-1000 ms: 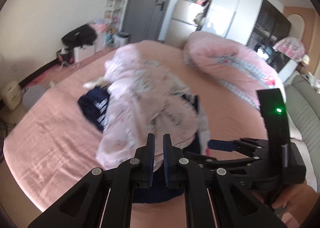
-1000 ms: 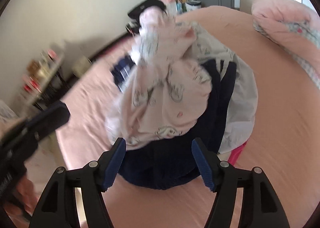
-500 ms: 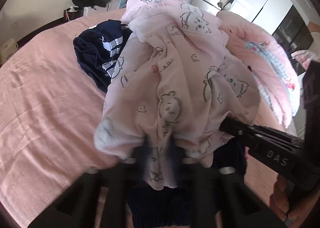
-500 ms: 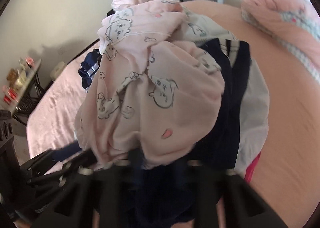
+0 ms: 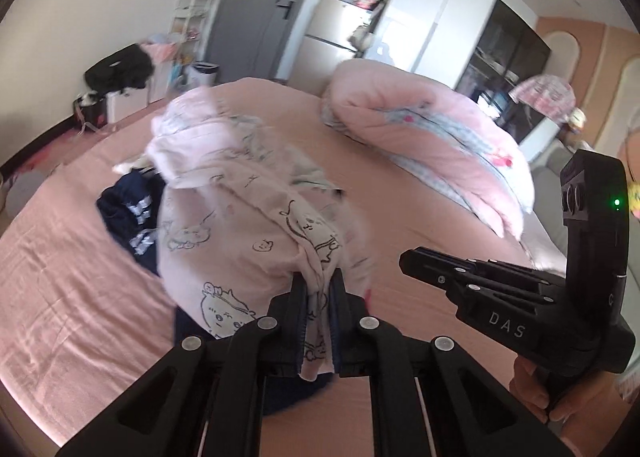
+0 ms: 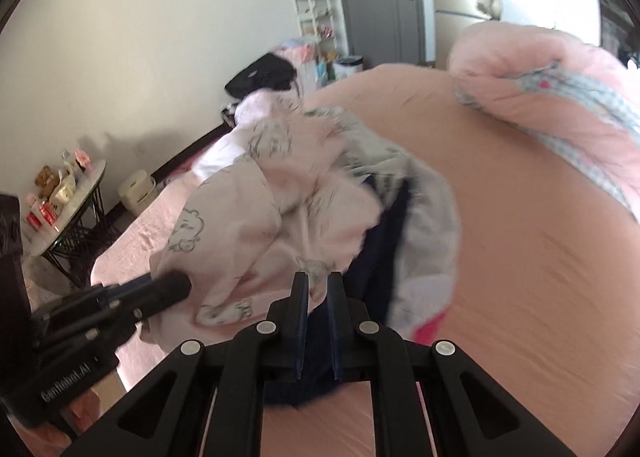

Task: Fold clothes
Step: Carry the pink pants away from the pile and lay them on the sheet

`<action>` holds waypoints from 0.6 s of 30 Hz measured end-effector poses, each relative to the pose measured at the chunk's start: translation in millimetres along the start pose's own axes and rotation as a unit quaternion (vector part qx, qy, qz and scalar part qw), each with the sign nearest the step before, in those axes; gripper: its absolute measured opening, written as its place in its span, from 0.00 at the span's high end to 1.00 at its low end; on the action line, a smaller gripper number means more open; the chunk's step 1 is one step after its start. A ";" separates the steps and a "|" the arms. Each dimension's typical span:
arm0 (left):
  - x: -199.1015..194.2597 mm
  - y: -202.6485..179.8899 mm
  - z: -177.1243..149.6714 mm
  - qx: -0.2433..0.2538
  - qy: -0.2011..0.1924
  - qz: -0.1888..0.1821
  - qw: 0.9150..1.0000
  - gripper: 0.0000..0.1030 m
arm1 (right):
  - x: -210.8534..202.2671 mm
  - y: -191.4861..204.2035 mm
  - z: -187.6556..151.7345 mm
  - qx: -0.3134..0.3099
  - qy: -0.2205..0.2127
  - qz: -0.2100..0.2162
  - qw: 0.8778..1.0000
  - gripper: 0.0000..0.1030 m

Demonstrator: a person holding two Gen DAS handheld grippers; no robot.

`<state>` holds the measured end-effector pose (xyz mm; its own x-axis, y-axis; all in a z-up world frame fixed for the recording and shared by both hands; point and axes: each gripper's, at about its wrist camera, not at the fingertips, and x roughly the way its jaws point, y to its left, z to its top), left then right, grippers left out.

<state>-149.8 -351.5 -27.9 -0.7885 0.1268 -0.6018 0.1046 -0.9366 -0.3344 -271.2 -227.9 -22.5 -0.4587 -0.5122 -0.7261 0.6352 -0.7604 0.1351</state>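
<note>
Gripping a fold of the pink printed garment (image 5: pixel 256 241), the left gripper (image 5: pixel 318 297) had its jaws nearly closed on the cloth, which ran down between them and hung out below. Judged from that pinch at one edge, the hold served to lift the garment clear of the pile so it could be spread for folding. The right gripper (image 6: pixel 318 297) had its jaws drawn close with only a narrow gap; dark fabric lay right behind them, but whether any of it was caught I could not tell. The garment lay heaped on the bed (image 5: pixel 72 289), over a navy garment (image 5: pixel 132 213) and a pale grey one (image 6: pixel 432 217). That made three garments I could count in the pile, two grippers, and one rolled pink quilt (image 5: pixel 432 137) well apart.
</note>
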 end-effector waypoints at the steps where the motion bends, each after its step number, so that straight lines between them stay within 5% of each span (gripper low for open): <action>1: -0.3 -13.2 -3.4 0.008 0.005 -0.006 1.000 0.92 | -12.0 -4.6 -5.5 0.001 -0.002 -0.003 1.000 0.92; 6: 1.8 -72.4 -27.2 0.028 0.037 -0.053 0.998 0.93 | -65.6 -37.0 -54.3 0.023 0.033 0.045 0.998 0.85; 8: 0.5 -98.6 -36.9 0.040 0.047 -0.075 0.995 0.93 | -82.0 -44.1 -77.9 0.012 0.039 0.048 0.998 0.55; 10: 0.8 -119.5 -44.6 0.046 0.057 -0.100 0.992 0.93 | -96.0 -51.6 -103.1 -0.003 0.040 0.044 0.998 0.42; 16: -6.8 -173.6 -72.7 0.062 0.085 -0.137 0.985 0.93 | -102.3 -75.3 -146.0 0.031 0.028 0.038 0.998 0.40; 18: -11.1 -180.3 -77.0 0.057 0.089 -0.143 0.984 0.93 | -100.4 -77.7 -152.9 0.035 0.019 0.011 0.999 0.48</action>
<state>-113.2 -158.9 -16.8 -0.6564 0.4365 -0.6152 -0.1838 -0.8835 -0.4308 -179.5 -56.3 -63.2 -0.4212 -0.5145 -0.7469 0.5990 -0.7762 0.1969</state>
